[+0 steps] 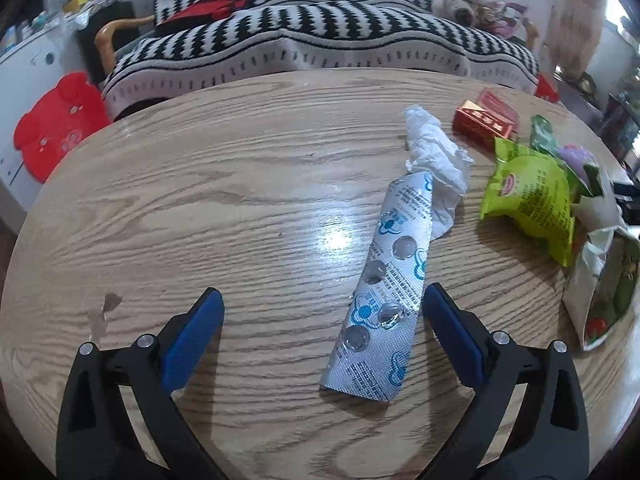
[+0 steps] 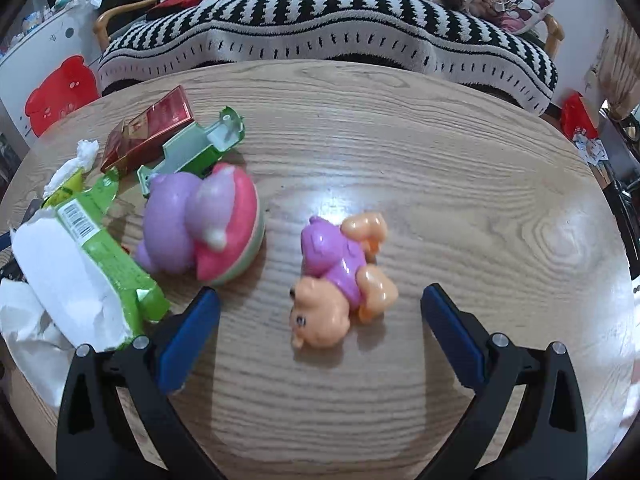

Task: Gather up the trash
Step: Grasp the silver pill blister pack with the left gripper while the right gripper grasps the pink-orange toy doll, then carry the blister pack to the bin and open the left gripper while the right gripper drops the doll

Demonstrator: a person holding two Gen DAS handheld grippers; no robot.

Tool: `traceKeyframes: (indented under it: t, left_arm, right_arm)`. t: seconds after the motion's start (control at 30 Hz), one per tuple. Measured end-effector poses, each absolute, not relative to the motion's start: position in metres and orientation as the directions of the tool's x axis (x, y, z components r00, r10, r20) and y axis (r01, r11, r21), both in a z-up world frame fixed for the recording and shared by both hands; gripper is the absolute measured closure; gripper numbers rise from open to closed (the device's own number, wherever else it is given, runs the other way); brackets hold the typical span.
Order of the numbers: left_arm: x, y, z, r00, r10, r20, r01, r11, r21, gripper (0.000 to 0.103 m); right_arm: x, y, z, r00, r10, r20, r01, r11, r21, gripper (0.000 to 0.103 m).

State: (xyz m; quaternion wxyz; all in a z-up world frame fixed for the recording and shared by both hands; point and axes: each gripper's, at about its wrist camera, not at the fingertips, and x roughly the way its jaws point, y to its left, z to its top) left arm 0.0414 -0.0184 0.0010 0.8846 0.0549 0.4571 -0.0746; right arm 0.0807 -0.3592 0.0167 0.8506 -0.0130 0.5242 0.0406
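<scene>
- Here your left gripper (image 1: pixel 322 300) hangs over the wooden table (image 1: pixel 200 200) with its jaws spread wide; the silver blister pack (image 1: pixel 380 292) lies flat between them, gripped by neither.
- A crumpled tissue (image 1: pixel 436 160) touches the pack's far end, with a green wrapper (image 1: pixel 528 204) near it.
- Your right gripper (image 2: pixel 320 300) is also spread apart, empty, around an orange toy figure (image 2: pixel 340 280).

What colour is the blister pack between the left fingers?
Silver foil with blue print; the blister pack shows best in the left wrist view.
</scene>
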Motion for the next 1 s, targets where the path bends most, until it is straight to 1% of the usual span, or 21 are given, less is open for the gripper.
traceKeyframes:
  t: [0.03,0.07,0.1,0.13,0.23,0.3,0.33,0.63,0.8,0.93,1.0]
  left_arm:
    - [0.041,-0.019,0.002,0.574,-0.091,-0.813,0.195,0.98,0.028,0.014]
    - [0.04,-0.02,0.004,0.584,-0.099,-0.806,0.206,0.978,0.029,0.043]
    - [0.039,-0.022,0.009,0.595,-0.099,-0.797,0.213,0.976,0.038,0.067]
    - [0.04,-0.023,0.01,0.59,-0.073,-0.804,0.198,0.979,0.056,0.076]
    - [0.039,-0.023,0.013,0.579,-0.128,-0.806,0.194,0.981,-0.016,0.077]
    - [0.036,-0.028,0.017,0.592,-0.127,-0.796,0.203,0.979,-0.005,0.082]
    - [0.035,-0.029,0.018,0.592,-0.13,-0.795,0.204,0.979,-0.009,0.1]
    - [0.024,-0.039,0.03,0.596,-0.193,-0.779,0.232,0.971,-0.063,0.1]
    - [0.014,-0.041,0.039,0.615,-0.208,-0.76,0.241,0.968,-0.07,0.1]
    - [-0.005,-0.054,0.048,0.62,-0.236,-0.748,0.291,0.955,-0.061,0.1]
    - [-0.022,-0.064,0.051,0.611,-0.271,-0.744,0.322,0.943,-0.079,0.1]
  right_arm:
    - [0.082,-0.359,0.019,0.458,0.057,-0.887,-0.081,0.996,0.023,0.029]
    - [0.082,-0.359,0.023,0.479,0.058,-0.876,-0.077,0.997,0.024,0.061]
    - [0.082,-0.36,0.027,0.488,0.052,-0.871,-0.062,0.998,0.025,0.061]
    - [0.081,-0.361,0.026,0.488,0.049,-0.871,-0.045,0.998,0.031,0.061]
    - [0.075,-0.359,0.022,0.504,0.044,-0.863,-0.022,0.999,0.038,0.061]
    - [0.07,-0.357,0.022,0.509,0.045,-0.859,-0.007,0.999,0.048,0.061]
    - [0.069,-0.357,0.023,0.511,0.04,-0.859,-0.003,0.999,0.044,0.061]
    - [0.033,-0.365,0.051,0.515,-0.015,-0.857,0.015,1.0,-0.009,0.061]
    - [-0.006,-0.384,0.069,0.535,-0.012,-0.845,0.055,0.998,0.02,0.061]
    - [-0.051,-0.406,0.079,0.544,-0.011,-0.839,0.095,0.994,0.048,0.061]
    - [-0.08,-0.418,0.084,0.556,0.001,-0.831,0.121,0.989,0.082,0.061]
